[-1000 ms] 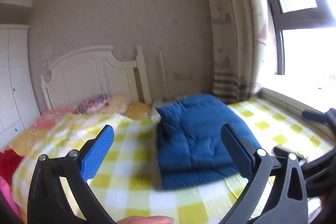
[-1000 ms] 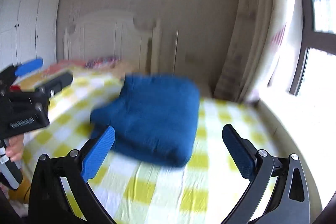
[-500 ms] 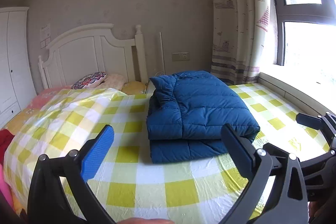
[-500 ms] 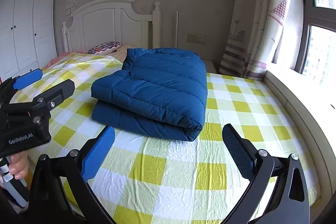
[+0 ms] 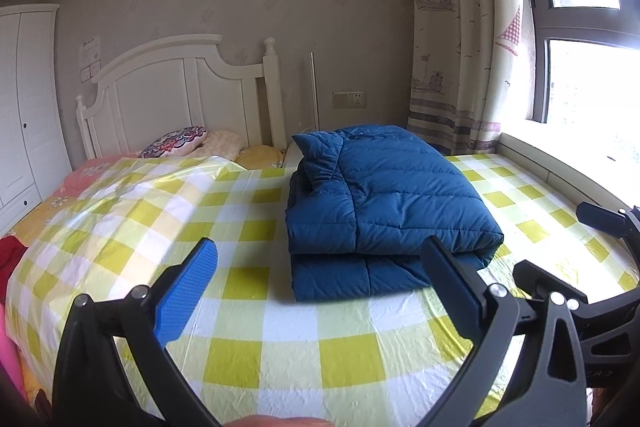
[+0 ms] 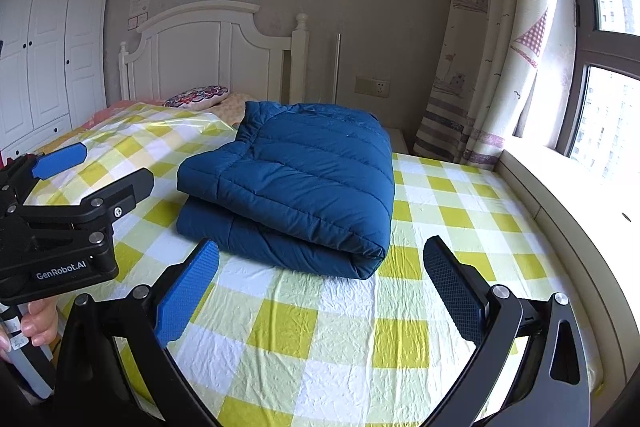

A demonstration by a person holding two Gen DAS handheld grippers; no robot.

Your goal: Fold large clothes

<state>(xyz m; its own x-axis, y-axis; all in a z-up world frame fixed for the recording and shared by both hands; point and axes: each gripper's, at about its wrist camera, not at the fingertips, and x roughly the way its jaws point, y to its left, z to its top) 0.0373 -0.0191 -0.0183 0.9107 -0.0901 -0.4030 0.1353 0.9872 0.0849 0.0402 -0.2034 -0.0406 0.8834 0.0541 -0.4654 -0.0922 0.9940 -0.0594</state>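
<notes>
Checked bedsheet (image 5: 280, 347) bears folded blue jacket (image 5: 384, 203); both grippers' fingers apart; right view alone shows a hand (image 6: 38, 323).

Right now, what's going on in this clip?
A person holds a two-finger gripper in each hand over a bed with a yellow checked sheet. A blue quilted down jacket lies folded into a thick rectangle on the sheet. The left gripper and right gripper are both open, empty and clear of the jacket. The fold looks finished.
</notes>
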